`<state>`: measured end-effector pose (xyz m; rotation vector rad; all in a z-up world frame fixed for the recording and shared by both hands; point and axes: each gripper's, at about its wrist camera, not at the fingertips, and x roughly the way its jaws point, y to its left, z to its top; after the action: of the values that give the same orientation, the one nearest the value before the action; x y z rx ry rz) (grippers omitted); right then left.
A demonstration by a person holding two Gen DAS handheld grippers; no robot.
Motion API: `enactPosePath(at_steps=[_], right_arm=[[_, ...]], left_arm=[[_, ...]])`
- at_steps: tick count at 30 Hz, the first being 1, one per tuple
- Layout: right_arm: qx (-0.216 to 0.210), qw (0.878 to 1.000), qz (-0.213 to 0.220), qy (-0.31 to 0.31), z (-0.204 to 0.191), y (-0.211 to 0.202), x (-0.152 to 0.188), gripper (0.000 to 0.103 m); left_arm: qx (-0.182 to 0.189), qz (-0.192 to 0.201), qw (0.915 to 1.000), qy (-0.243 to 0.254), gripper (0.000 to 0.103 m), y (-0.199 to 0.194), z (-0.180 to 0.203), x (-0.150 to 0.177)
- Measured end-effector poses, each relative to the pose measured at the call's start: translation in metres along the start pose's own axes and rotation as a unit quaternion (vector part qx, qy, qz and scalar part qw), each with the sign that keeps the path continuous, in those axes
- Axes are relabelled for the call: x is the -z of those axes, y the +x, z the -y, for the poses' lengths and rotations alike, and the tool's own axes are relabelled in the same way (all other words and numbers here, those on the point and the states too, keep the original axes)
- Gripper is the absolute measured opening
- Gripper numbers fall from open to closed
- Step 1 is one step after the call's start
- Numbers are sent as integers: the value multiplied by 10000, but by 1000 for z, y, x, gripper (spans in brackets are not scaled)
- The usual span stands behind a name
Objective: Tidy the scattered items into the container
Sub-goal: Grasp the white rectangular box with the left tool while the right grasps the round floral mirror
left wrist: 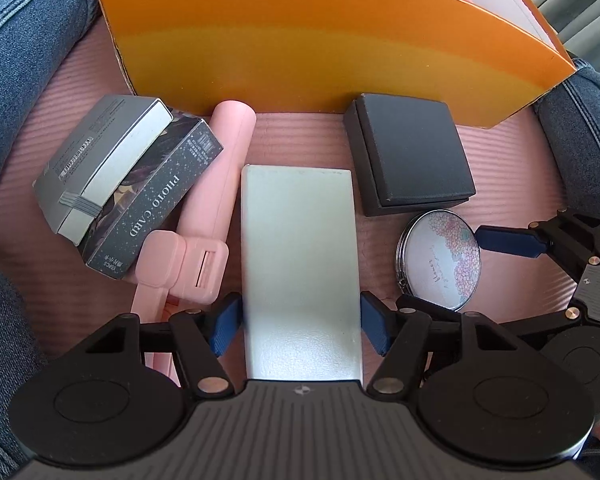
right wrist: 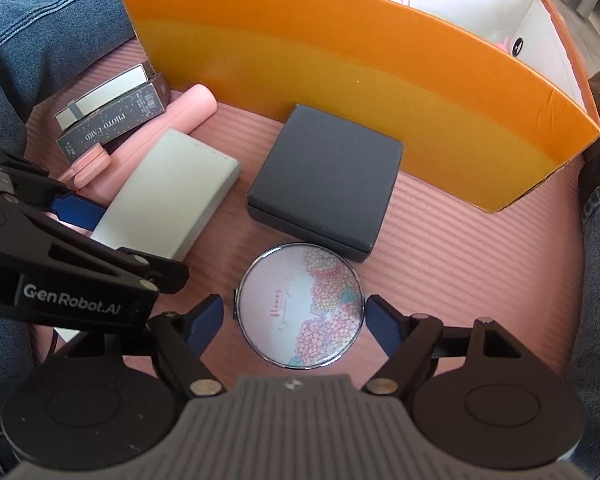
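A white power bank point(left wrist: 300, 248) lies flat on the pink mat, and my left gripper point(left wrist: 300, 326) is shut on it, its blue pads pressing both long sides near the close end. A round compact mirror point(right wrist: 300, 304) with a pink flower print lies flat between the fingers of my right gripper point(right wrist: 296, 316), which stands open with a gap at the left pad. The orange container point(right wrist: 340, 80) stands just behind, with white items partly visible inside. The right gripper's blue fingertip point(left wrist: 508, 240) shows beside the mirror point(left wrist: 440, 260) in the left wrist view.
A black square box point(right wrist: 324, 176) sits between the mirror and the container wall. A pink selfie stick point(left wrist: 220, 184), a dark photo card box point(left wrist: 152, 208) and a grey box point(left wrist: 100, 160) crowd the left. A person's jeans-clad legs point(left wrist: 20, 60) flank the ribbed mat point(right wrist: 460, 240).
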<state>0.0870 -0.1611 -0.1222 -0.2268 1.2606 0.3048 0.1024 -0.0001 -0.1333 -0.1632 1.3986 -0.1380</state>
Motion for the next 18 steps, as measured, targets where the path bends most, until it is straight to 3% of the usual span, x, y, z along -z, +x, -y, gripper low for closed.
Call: enactPosePath(at_steps=[2, 10, 13, 18], right_arm=[[-48, 9998, -152, 153, 7, 7, 1, 82], [-87, 9996, -80, 239, 10, 6, 3, 81], [-60, 9997, -30, 217, 9, 4, 4, 76], [-57, 9996, -15, 290, 11, 2, 7, 76]], left_arm=[[18, 9, 10000, -27, 74, -1, -1, 0], [100, 45, 9999, -100, 72, -4, -10, 7], [112, 64, 9999, -76, 72, -5, -10, 8], [199, 33, 9998, -73, 70, -8, -14, 11]])
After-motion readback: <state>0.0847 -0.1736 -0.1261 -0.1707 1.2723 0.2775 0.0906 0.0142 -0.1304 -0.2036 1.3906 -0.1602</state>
